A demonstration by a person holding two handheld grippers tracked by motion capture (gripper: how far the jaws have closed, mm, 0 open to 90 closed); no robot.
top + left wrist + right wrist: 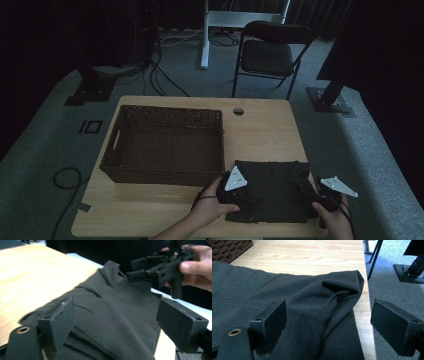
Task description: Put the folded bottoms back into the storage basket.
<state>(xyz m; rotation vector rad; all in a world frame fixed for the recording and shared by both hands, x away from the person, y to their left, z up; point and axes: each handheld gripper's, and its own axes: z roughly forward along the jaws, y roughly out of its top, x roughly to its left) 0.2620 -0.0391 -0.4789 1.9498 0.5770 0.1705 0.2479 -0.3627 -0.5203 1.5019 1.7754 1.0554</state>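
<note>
Both hands are holding grippers over a dark folded garment (272, 190) at the table's near right corner.

Left gripper (116, 322) is hovering with its jaws spread wide above the cloth; right gripper (329, 322) is likewise gaping over a bunched fold by the table (260, 130) edge. Wicker basket (165, 145) is sitting just left of the garment.
</note>
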